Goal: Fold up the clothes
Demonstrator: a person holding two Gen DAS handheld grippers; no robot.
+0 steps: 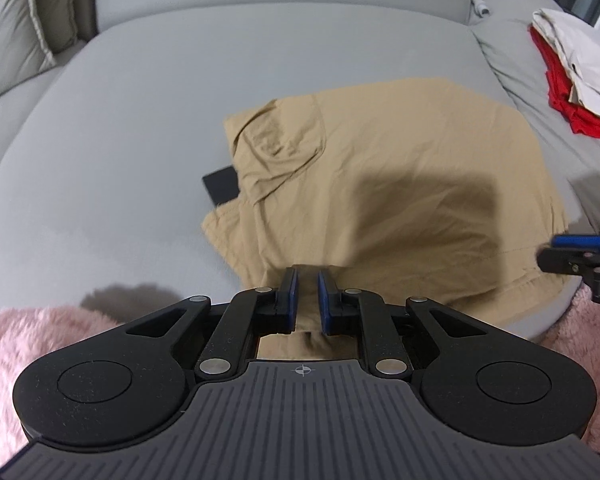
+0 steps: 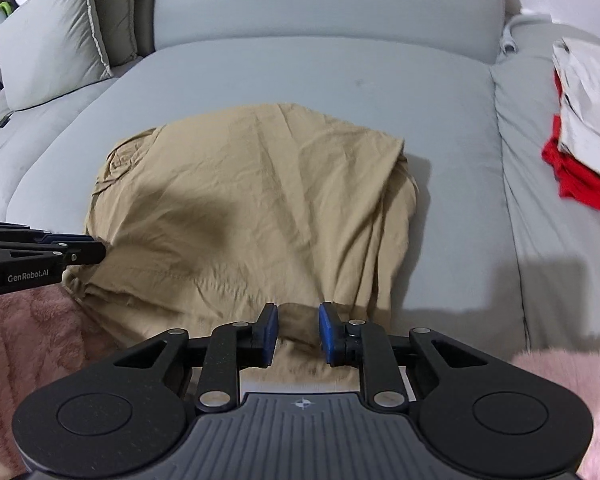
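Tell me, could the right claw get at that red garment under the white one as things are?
Probably not right now: the right claw is clamped on the tan garment, and the red garment lies off to its right under the white garment.

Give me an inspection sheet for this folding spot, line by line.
Surface: grey sofa cushion, pink fleece at its near edge.
Job's things: tan garment, partly folded and wrinkled.
Clutter: black flat object poking out from under the garment; white and red clothes stack to the right.
Grippers: left claw and right claw each pinching the garment's near hem.
Cables: white cable behind the cushion.
Surroundings: grey pillow at the left.
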